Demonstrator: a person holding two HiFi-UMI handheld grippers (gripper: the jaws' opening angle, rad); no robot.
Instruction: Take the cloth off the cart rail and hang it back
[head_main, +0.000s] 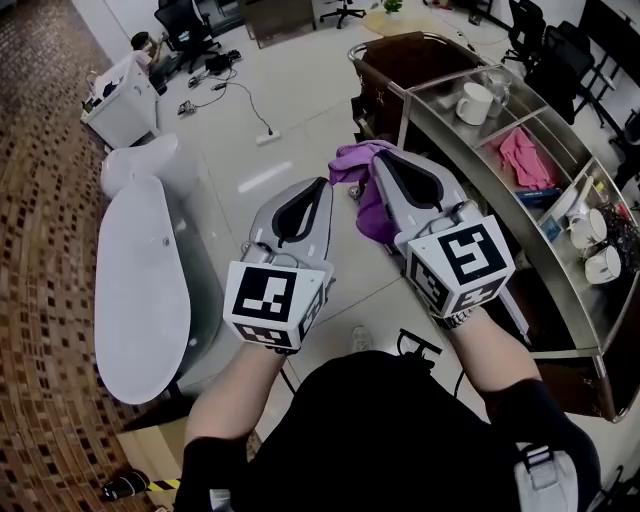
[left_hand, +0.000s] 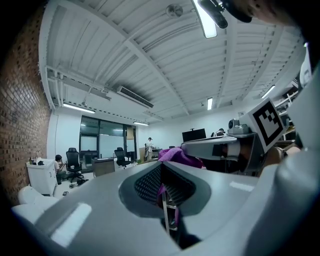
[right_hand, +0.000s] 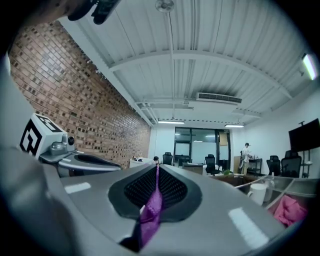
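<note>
I hold both grippers up in front of me with a purple cloth (head_main: 362, 195) stretched between them. The left gripper (head_main: 322, 185) is shut on one end; in the left gripper view a thin purple strip of cloth (left_hand: 161, 194) shows pinched in its closed jaws (left_hand: 161, 166). The right gripper (head_main: 382, 157) is shut on the other part, and the cloth (right_hand: 151, 207) hangs out of its closed jaws (right_hand: 157, 168). Most of the cloth bunches on top of and beside the right gripper (left_hand: 220, 146). The steel cart rail (head_main: 455, 78) lies to the right, apart from the cloth.
The steel cart (head_main: 575, 330) stands at the right with white mugs (head_main: 475, 102), a pink cloth (head_main: 525, 158) and cups (head_main: 603, 262) on its shelves. A white oval tub (head_main: 140, 285) and a white bin (head_main: 125, 100) stand at the left. Office chairs (head_main: 190, 25) and a floor cable (head_main: 250, 112) are farther off.
</note>
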